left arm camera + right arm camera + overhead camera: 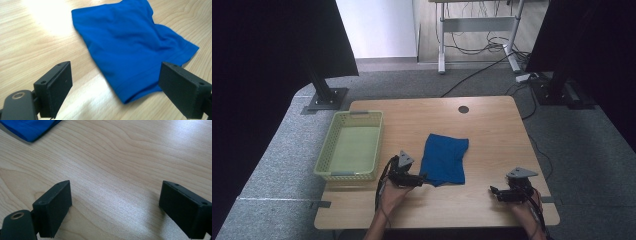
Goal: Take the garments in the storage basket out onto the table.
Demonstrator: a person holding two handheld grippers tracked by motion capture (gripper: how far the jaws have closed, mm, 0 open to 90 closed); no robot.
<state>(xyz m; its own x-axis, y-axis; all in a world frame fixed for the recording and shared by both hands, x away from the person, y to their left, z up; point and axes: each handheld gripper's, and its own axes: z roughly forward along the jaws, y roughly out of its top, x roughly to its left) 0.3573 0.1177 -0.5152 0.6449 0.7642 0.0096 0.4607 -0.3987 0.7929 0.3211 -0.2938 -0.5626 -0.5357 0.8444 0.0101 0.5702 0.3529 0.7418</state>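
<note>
The light wooden rectangular surface (492, 130) carries everything, with a small dark round hole (463, 109) near its far edge at about twelve o'clock. At roughly nine o'clock on it stands a pale yellow-green plastic basket (324, 155) with perforated walls, oblong, its long side running away from the person. Near the middle, slightly toward six o'clock, lies a crumpled bright blue piece of cloth (443, 158), flat on the wood, well apart from the basket.

The left hand-held gripper (421, 179) sits at about seven o'clock of the cloth, pointing toward three o'clock, its tips right at the cloth's near left corner. In the left gripper view the blue cloth (130, 45) spreads ahead between the two black jaws, which stand wide apart, released, with the hemmed corner lying low between them; neither pad presses on the fabric.

The right hand-held gripper (495, 191) rests at about five o'clock of the surface, near its front edge, well apart from the cloth and pointing toward nine o'clock. In the right gripper view its jaws are also spread wide, released over bare wood, with a corner of the cloth (30, 128) at eleven o'clock.
</note>
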